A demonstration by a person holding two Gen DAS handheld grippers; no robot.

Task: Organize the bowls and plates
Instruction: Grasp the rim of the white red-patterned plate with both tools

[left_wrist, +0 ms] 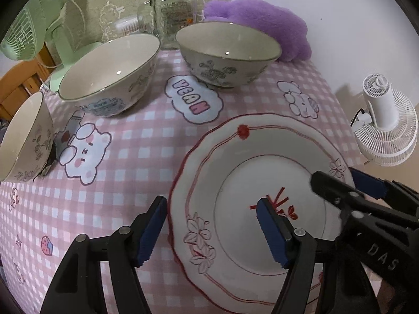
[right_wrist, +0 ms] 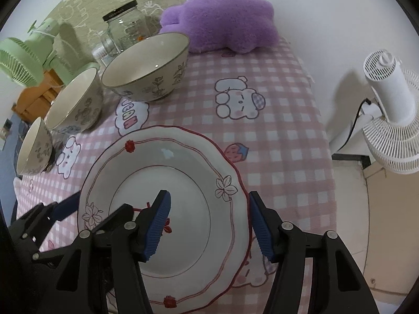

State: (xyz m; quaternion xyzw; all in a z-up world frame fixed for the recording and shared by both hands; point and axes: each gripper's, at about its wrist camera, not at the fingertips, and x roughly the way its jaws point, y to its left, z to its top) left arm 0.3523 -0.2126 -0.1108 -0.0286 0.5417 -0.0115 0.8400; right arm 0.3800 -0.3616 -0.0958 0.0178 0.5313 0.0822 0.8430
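Both grippers, left [left_wrist: 212, 231] and right [right_wrist: 209, 226], are spread wide astride opposite rims of the plate [right_wrist: 183, 162] lying flat on the cloth [left_wrist: 146, 130]; uneven closing risks tipping or sliding it off the near edge.

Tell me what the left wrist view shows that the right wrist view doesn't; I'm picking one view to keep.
Only the left wrist view shows the left gripper straddling the plate's left rim.

Only the right wrist view shows the right gripper straddling the plate's right rim, and the floor past the table's edge.

Both show the plate, three bowls, the glass jar, purple plush, green fan and white fan.
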